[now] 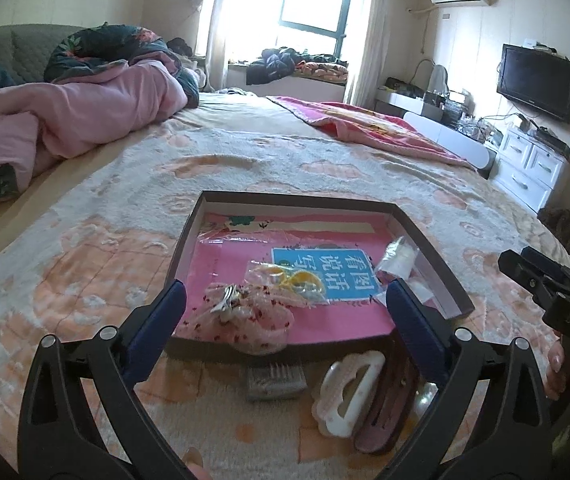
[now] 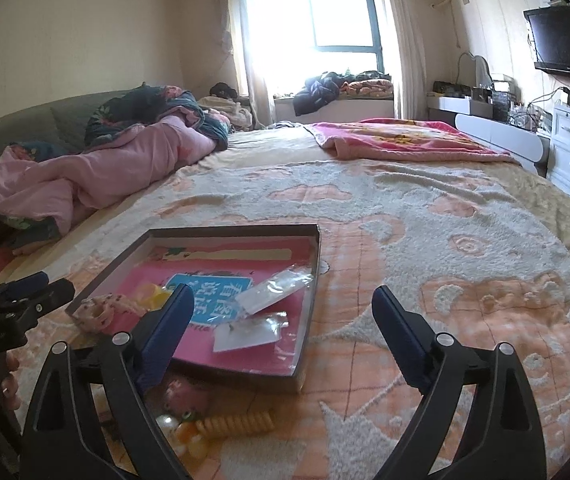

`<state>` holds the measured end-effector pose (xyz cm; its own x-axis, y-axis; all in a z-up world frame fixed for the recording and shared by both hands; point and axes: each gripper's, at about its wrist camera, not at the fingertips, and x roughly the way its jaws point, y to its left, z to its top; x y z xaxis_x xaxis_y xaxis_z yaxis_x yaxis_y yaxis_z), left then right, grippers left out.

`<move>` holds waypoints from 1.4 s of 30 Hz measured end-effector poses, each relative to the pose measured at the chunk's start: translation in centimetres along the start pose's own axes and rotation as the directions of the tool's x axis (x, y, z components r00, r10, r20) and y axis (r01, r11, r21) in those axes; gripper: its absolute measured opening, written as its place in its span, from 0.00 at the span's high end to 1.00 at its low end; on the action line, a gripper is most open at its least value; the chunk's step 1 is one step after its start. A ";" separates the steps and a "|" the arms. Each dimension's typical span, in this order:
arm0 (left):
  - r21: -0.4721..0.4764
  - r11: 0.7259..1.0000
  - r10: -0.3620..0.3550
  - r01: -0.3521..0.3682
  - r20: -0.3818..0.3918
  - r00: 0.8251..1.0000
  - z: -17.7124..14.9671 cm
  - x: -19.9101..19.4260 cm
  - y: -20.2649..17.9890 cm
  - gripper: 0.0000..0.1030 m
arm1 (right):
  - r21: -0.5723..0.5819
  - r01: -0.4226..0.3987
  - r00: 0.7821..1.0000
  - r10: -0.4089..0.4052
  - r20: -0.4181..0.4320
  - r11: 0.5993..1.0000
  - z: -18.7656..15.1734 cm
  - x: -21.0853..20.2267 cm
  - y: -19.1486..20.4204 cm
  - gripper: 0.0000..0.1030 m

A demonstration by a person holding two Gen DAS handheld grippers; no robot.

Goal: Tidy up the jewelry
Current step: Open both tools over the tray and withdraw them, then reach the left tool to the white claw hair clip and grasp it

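- Blue-padded and black-framed, the left gripper (image 1: 285,300) stood with its jaws spread wide and nothing between the pads, hovering at the near edge of a shallow cardboard box (image 1: 189,236) on a fleecy peach-and-cream bedspread (image 1: 85,264).
- Just ahead of that claw, inside the box, a pink dotted pouch (image 1: 253,320) with a metal clip on it lay on the pink lining, and beyond it a clear bag of yellow rings (image 1: 297,282) rested on a blue card with white characters (image 1: 337,272).
- Toward the left gripper's right finger (image 1: 413,320), a small clear packet (image 1: 395,258) leaned at the box's right wall.
- Below the claw, outside the box, lay a small grey comb clip (image 1: 275,382), a white cloud-shaped hair claw (image 1: 349,392) and a brown-and-pink case (image 1: 389,408), the claw clip touching the case.
- The right gripper (image 2: 281,308) was equally wide and empty, its left finger (image 2: 165,328) over the box's near corner, its right finger (image 2: 401,340) over bare bedspread.
- Ahead of it and to its left, two clear packets (image 2: 273,288) lay in the box, one with a white card (image 2: 245,336).
- Under its left finger, outside the box, sat a pink bauble (image 2: 187,398), a yellow coiled hair tie (image 2: 237,424) and some pearly, orange trinkets too blurred to name.
- Each view caught the other gripper at its edge, with fingertips (image 1: 557,364) of the person's hand beside it.
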<state>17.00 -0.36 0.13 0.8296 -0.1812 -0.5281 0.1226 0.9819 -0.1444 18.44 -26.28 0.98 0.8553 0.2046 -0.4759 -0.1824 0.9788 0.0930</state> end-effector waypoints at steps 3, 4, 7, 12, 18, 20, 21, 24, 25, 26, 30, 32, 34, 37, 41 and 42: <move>0.014 1.000 -0.006 0.006 0.001 1.000 -0.4 -0.5 -0.3 0.11 | -0.011 -0.011 1.000 0.011 -0.001 1.000 -0.4 -0.7 0.4 0.15; 0.017 1.000 -0.006 0.006 0.000 1.000 -0.5 -0.6 -0.3 0.11 | -0.017 -0.016 1.000 0.016 -0.001 1.000 -0.6 -1.0 0.6 0.15; 0.025 1.000 -0.008 0.008 -0.002 1.000 -0.9 -1.1 -0.4 0.11 | -0.028 -0.030 1.000 0.030 -0.009 0.999 -1.1 -1.6 1.0 0.15; 0.034 0.999 -0.008 0.008 -0.009 1.000 -1.7 -1.7 -0.5 0.11 | -0.048 -0.051 0.999 0.050 -0.021 0.998 -2.1 -2.6 1.9 0.15; 0.050 0.999 -0.005 0.006 -0.027 1.000 -2.8 -2.1 -0.6 0.11 | -0.068 -0.075 0.997 0.073 -0.040 0.995 -3.4 -3.5 2.7 0.15; 0.054 0.999 -0.004 0.005 -0.031 0.999 -3.1 -2.3 -0.6 0.11 | -0.077 -0.085 0.996 0.082 -0.047 0.993 -3.8 -3.7 3.0 0.15; 0.058 0.998 -0.004 0.006 -0.035 0.999 -3.3 -2.3 -0.6 0.11 | -0.081 -0.089 0.995 0.085 -0.049 0.993 -4.0 -3.8 3.1 0.15; 0.062 0.998 -0.001 0.004 -0.049 0.999 -3.7 -2.3 -0.4 0.11 | -0.096 -0.102 0.994 0.096 -0.058 0.990 -4.5 -4.0 3.5 0.15; 0.064 0.998 -0.001 0.004 -0.055 0.998 -3.9 -2.4 -0.3 0.11 | -0.101 -0.110 0.993 0.104 -0.063 0.989 -4.6 -4.0 3.6 0.15; 0.067 0.998 0.001 0.003 -0.057 0.998 -4.1 -2.5 -0.3 0.11 | -0.109 -0.118 0.991 0.111 -0.069 0.987 -4.8 -4.1 3.8 0.15; 0.074 0.997 -0.001 0.007 -0.083 0.997 -4.5 -2.5 -0.1 0.15 | -0.135 -0.155 0.985 0.141 -0.103 0.979 -5.6 -3.8 4.5 0.24; 0.076 0.997 -0.002 0.010 -0.097 0.995 -4.8 -2.5 0.0 0.19 | -0.142 -0.177 0.979 0.159 -0.129 0.974 -6.0 -3.5 5.0 0.30; 0.078 0.997 -0.009 0.018 -0.114 0.993 -5.1 -2.4 0.2 0.25 | -0.143 -0.196 0.973 0.174 -0.150 0.970 -6.4 -3.2 5.3 0.32; 0.065 0.997 -0.023 0.033 -0.144 0.989 -5.6 -2.1 0.5 0.31 | -0.149 -0.218 0.965 0.191 -0.180 0.964 -7.0 -2.8 5.9 0.38; 0.050 0.998 -0.037 0.046 -0.170 0.985 -6.2 -1.9 0.7 0.36 | -0.164 -0.235 0.958 0.200 -0.205 0.958 -7.5 -2.3 6.7 0.43; 0.049 0.998 -0.039 0.048 -0.173 0.984 -6.2 -1.9 0.7 0.38 | -0.167 -0.236 0.958 0.200 -0.207 0.957 -7.6 -2.2 6.8 0.43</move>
<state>12.17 0.37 -4.19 0.7177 -0.2261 -0.6586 0.1888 0.9736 -0.1285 11.60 -20.19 -3.99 0.6827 0.3899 -0.6179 -0.4570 0.8877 0.0552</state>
